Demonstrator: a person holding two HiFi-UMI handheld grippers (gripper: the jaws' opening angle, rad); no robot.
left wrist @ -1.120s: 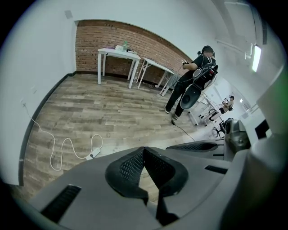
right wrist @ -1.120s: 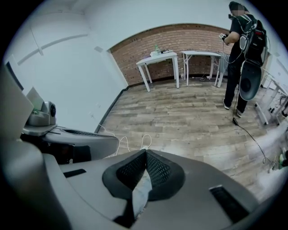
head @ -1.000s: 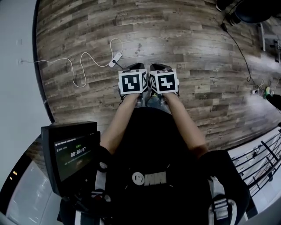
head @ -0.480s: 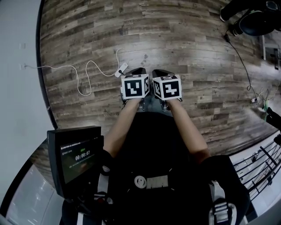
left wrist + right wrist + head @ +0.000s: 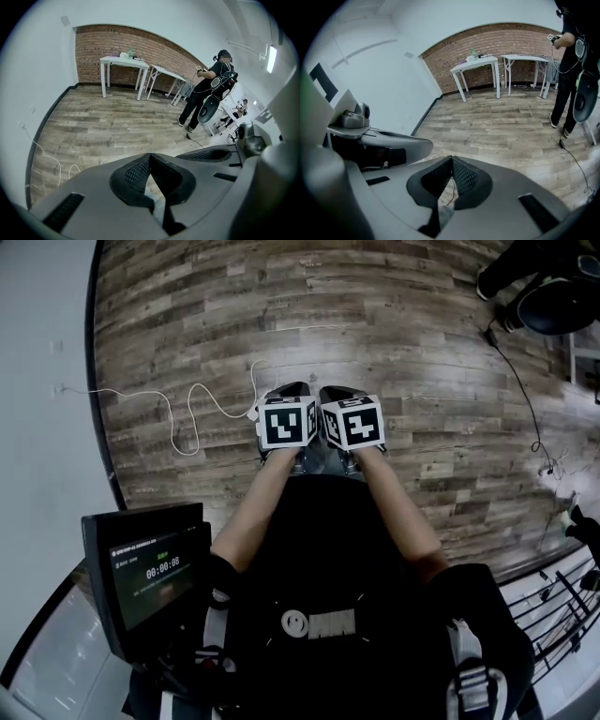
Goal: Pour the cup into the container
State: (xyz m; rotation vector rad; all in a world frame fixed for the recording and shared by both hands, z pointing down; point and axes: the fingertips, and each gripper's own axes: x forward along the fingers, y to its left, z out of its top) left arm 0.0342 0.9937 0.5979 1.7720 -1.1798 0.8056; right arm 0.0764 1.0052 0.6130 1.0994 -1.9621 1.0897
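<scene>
Wood floor below L gripper, R gripper; fingers closed.

My left gripper and right gripper are grey. Each has a white cube with black squares. My top is black.

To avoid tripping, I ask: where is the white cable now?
Head view, left side: the cable lies on the wood floor, running from the wall to just beside the left claw.

Grey wood-plank floor, brick end wall, two white tables, perhaps bottles on one
</scene>
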